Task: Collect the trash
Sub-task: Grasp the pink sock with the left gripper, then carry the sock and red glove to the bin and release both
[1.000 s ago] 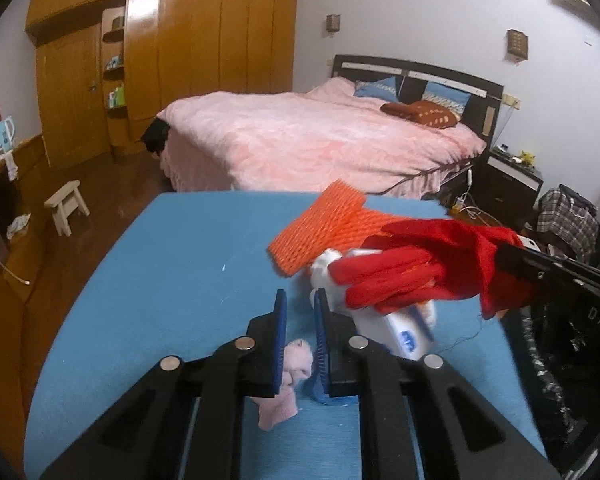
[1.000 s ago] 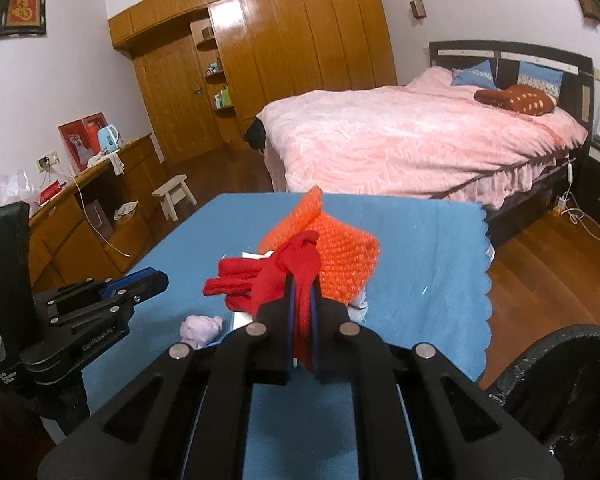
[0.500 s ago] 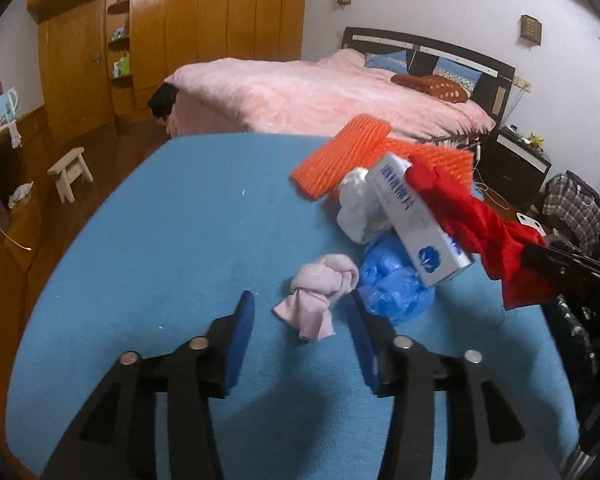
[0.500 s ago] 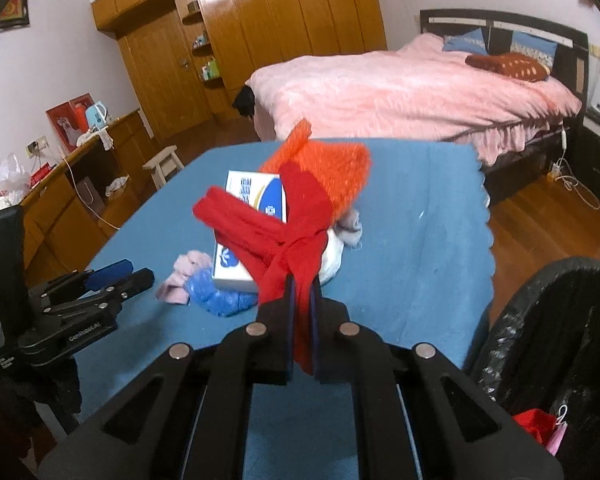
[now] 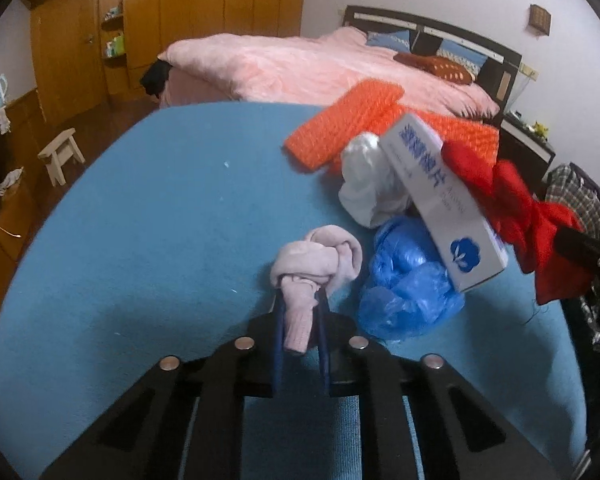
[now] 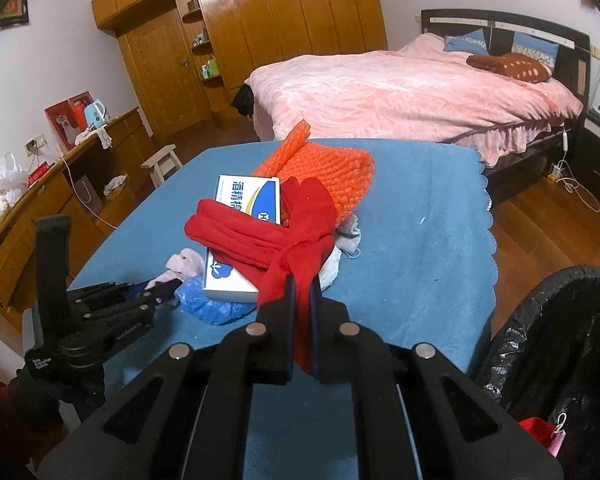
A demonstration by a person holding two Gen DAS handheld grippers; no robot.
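Left wrist view: the left gripper [image 5: 300, 300] pinches the tail of a knotted pink cloth [image 5: 316, 264] lying on the blue tabletop [image 5: 140, 240] — jaws clamped on it. At two o'clock from it sits a crumpled blue plastic bag [image 5: 404, 280], then a white box [image 5: 444, 200] leaning on a white wad [image 5: 368, 188], with orange foam netting [image 5: 340, 128] farther off. In the right wrist view the right gripper [image 6: 302, 284] is closed on a red cloth [image 6: 268, 236] draped over the box. A black-lined trash bin [image 6: 560, 340] stands at four o'clock, a pink bed [image 6: 400, 88] beyond.
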